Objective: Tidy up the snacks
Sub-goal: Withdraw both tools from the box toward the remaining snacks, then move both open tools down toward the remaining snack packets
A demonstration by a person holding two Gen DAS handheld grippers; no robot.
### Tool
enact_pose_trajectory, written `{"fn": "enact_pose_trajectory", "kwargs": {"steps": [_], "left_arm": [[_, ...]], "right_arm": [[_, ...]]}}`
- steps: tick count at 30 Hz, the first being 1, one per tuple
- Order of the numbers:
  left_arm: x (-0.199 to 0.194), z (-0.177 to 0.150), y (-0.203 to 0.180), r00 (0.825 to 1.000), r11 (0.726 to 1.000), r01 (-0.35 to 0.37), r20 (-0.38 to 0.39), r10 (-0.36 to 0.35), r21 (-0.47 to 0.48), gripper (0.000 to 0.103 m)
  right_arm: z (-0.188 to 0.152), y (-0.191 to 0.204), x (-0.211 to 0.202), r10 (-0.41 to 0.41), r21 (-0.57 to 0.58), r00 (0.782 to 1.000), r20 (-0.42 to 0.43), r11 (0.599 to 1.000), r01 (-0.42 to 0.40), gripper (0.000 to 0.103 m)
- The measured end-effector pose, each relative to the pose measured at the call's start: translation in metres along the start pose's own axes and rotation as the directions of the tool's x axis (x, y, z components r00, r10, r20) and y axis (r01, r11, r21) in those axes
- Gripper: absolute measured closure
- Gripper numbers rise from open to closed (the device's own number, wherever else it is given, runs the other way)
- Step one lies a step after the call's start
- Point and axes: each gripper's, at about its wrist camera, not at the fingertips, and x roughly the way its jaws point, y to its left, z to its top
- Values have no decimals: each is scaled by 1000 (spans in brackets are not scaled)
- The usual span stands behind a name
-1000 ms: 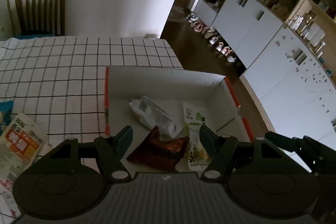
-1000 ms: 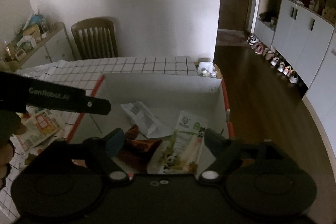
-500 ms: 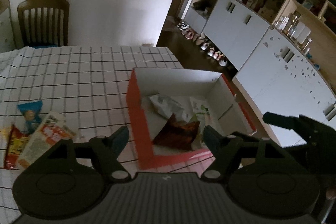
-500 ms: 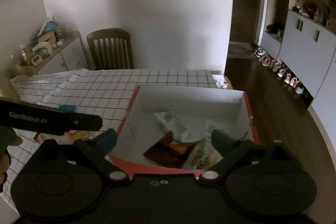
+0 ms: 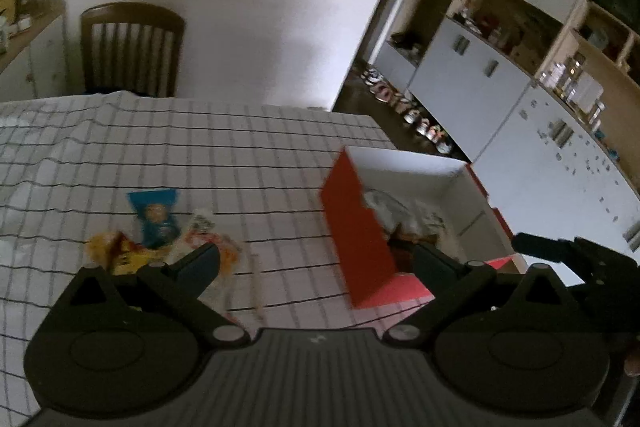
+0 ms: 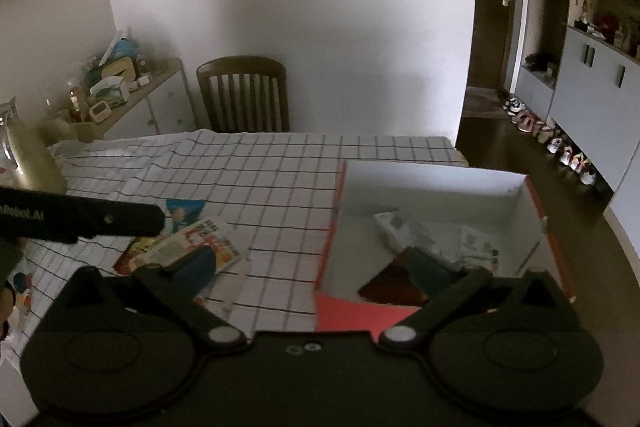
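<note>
Snack packets lie loose near the desk's left edge, beside the red box; light, crinkly, slippery, best pinched at a sealed edge. Both grippers, left and right, have just opened wide, empty.

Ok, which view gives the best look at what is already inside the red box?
The right wrist view: it looks over the red box into its white interior, showing the dark red packet and pale wrappers. In the left wrist view the box's near wall hides most contents, and the picture is blurred.
</note>
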Motion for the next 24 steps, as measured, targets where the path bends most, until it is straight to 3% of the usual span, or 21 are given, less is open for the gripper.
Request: {"fn": "enact_pose_trajectory", "kwargs": {"steps": [6, 13, 24], "left_arm": [[-12, -2, 53, 999, 999, -29, 14, 29, -21, 0], [-3, -10, 103, 999, 997, -45, -23, 44, -59, 0], [25, -21, 120, 997, 995, -38, -64, 44, 89, 0]], "right_arm": [[0, 30, 14, -4, 14, 1000, -14, 1000, 4, 0], [-14, 61, 40, 13, 22, 997, -73, 1000, -12, 0], [-55, 106, 90, 50, 27, 972, -230, 999, -45, 1]]}}
